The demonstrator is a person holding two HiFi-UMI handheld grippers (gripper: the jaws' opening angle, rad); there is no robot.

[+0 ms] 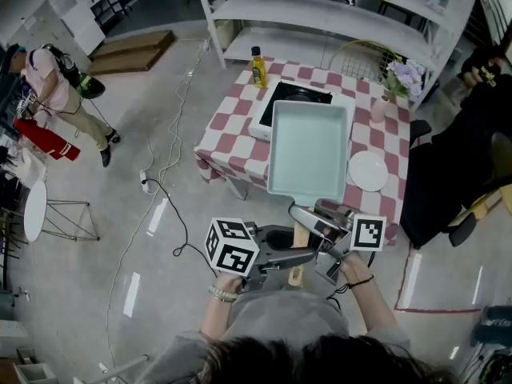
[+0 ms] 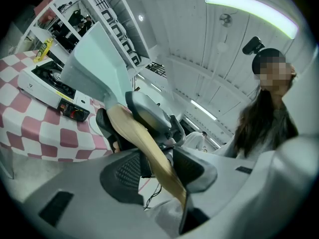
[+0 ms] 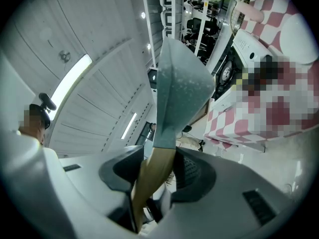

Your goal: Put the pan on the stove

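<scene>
A pale teal square pan [image 1: 310, 150] with a wooden handle [image 1: 299, 234] hangs in the air over the near side of the checkered table [image 1: 228, 138]. It partly covers the white stove [image 1: 298, 93] with its black top. My left gripper [image 1: 294, 256] and my right gripper [image 1: 310, 219] are both shut on the handle, the right one closer to the pan. In the left gripper view the handle [image 2: 144, 143] runs between the pads of the left gripper [image 2: 159, 169] up to the pan [image 2: 94, 63]. The right gripper [image 3: 157, 176] likewise clamps the handle [image 3: 149, 180] below the pan [image 3: 182, 93].
On the table stand a yellow oil bottle [image 1: 258, 66], a white plate [image 1: 368, 170], a pink vase [image 1: 378, 109] and flowers [image 1: 404, 77]. White shelves [image 1: 336, 14] rise behind. Cables [image 1: 160, 190] trail on the floor. One person [image 1: 56, 78] stands far left, another [image 1: 472, 134] sits right.
</scene>
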